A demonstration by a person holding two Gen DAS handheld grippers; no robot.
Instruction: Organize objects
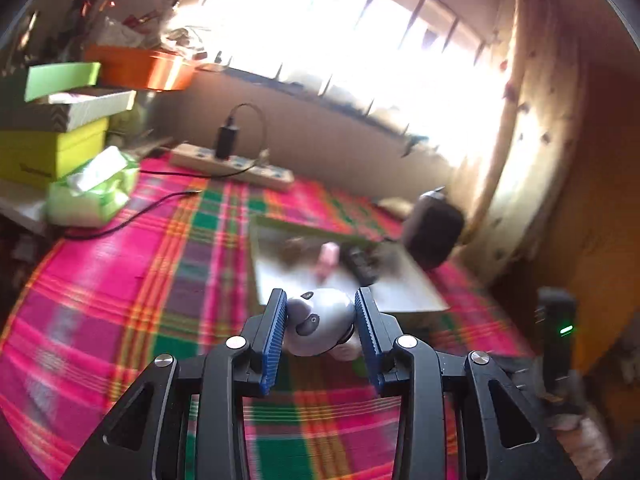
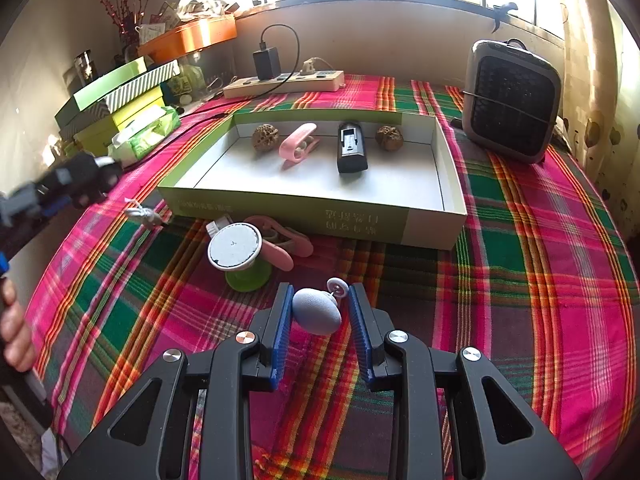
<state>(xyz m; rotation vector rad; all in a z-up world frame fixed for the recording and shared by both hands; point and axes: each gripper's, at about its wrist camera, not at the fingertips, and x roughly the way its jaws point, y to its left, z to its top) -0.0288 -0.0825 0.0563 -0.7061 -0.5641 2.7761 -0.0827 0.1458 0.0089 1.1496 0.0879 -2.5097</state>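
My left gripper point(image 1: 321, 305) is shut on a silver-grey rounded gadget point(image 1: 320, 320) and holds it above the plaid cloth, just short of the shallow white box point(image 1: 416, 292). The left gripper also shows blurred at the left edge of the right wrist view point(image 2: 86, 178). My right gripper point(image 2: 318, 300) is open around a grey-blue egg-shaped object point(image 2: 316, 316) with a small white ring point(image 2: 335, 285) lying on the cloth; its left pad looks close to it. The box point(image 2: 320, 216) holds two walnuts point(image 2: 265, 137), a pink clip point(image 2: 300, 146) and a black device point(image 2: 351, 152).
On the cloth before the box lie a white disc on a green base point(image 2: 236, 254), a pink clip point(image 2: 286, 246) and a small grey trinket point(image 2: 146, 216). A dark heater point(image 2: 512, 100) stands right, a power strip point(image 2: 284, 80) at the back, a tissue pack point(image 2: 146, 134) and stacked boxes point(image 2: 116, 100) left.
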